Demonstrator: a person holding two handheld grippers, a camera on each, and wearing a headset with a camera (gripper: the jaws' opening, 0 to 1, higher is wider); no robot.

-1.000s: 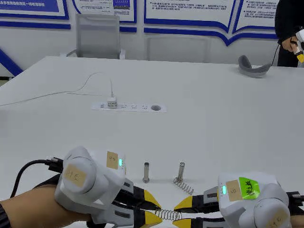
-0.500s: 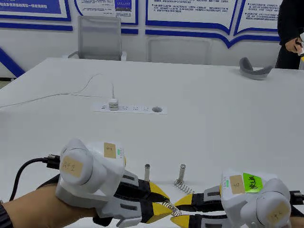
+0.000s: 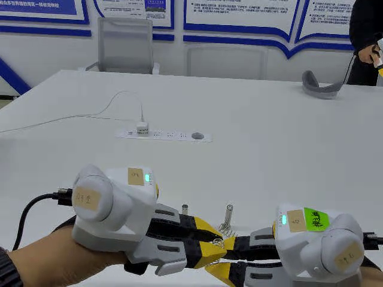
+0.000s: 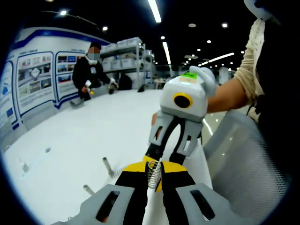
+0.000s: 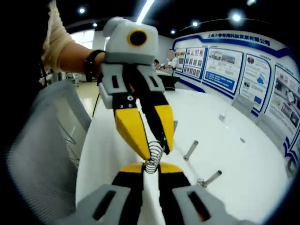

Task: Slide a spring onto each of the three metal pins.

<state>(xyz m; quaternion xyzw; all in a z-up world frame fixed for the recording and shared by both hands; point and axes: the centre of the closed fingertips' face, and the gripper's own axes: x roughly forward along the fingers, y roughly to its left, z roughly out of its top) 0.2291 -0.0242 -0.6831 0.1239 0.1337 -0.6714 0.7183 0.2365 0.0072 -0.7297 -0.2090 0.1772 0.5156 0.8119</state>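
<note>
**Steel spring in the jaws, pins not yet loaded**

Nearest, a small coiled steel-wire spring (image 5: 153,157) is held in the air just this side of the pins. The yellow-tipped left gripper (image 4: 154,172) pinches one end and the yellow-tipped right gripper (image 5: 150,171) the other — both pairs of fingers are closed on the coil, tips almost meeting.

Just beyond stand two short upright steel pins. The bare pin (image 3: 184,209), on the left of the head view, carries nothing. The other pin (image 3: 228,213) has a loose wire spring (image 5: 201,182) lying at its foot and touching it; I cannot tell whether any coil is around the shaft.

By my judgement no pin is finished, so nearly all the work is left. The two grippers themselves crowd the pins — the held spring needs turning upright over one.

Farther off on the white tabletop (image 3: 269,161) are a flush socket strip (image 3: 173,136) with a white plug (image 3: 142,128), then a grey curved band (image 3: 320,86). A grey chair (image 3: 124,45) and blue-framed wall posters (image 3: 239,12) lie beyond, all well apart from the work.
</note>
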